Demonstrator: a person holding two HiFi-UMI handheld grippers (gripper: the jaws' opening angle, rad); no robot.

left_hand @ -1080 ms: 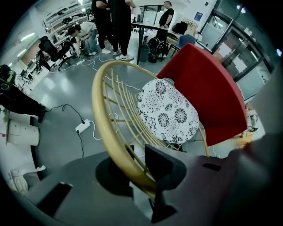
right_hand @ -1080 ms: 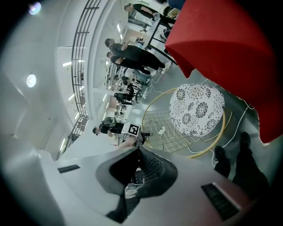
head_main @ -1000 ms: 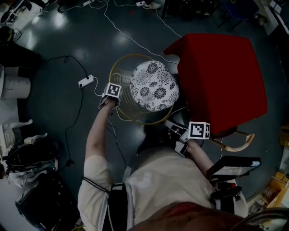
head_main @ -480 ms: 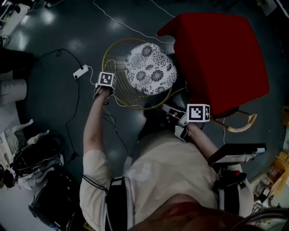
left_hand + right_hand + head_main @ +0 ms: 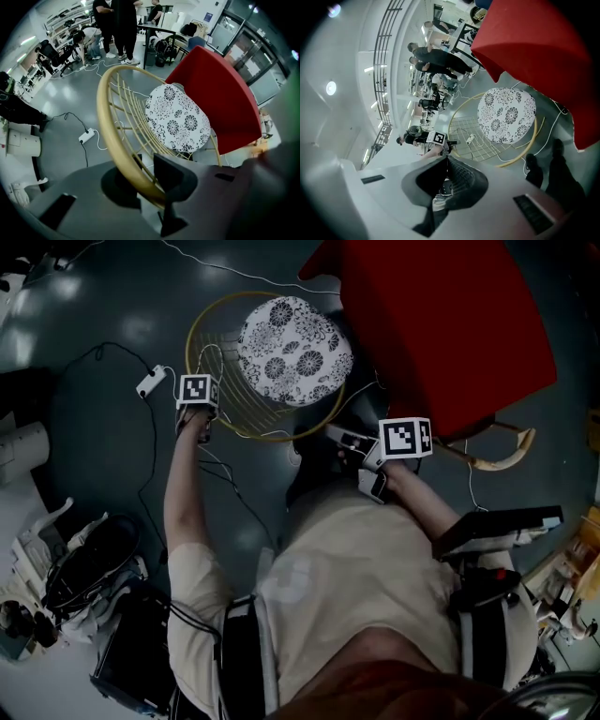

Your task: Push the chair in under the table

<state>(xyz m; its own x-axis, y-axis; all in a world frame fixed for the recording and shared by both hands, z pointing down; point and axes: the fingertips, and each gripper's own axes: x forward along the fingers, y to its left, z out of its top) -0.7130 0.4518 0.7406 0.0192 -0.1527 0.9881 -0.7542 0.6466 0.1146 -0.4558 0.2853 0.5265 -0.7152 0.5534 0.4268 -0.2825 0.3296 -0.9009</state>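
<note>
The chair [image 5: 292,351] stands just beside the red table [image 5: 441,324], with its cushion [image 5: 281,329] at the table's edge and, as I judge, hardly under it yet. The left gripper [image 5: 147,176] comes from above onto the golden rim [image 5: 111,131], probably to steer the push. Its jaws are partly closed and clamp this rim. The right gripper [image 5: 445,161] is fully closed on nothing, near the table's corner.

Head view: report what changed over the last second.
The gold wire chair with the floral cushion and the red table have shifted up and left in the picture, the left gripper with them; how far the chair itself slid is unclear. Unchanged: left gripper clamped on the chair's gold rim, right gripper shut, empty, near the person's body.
</note>
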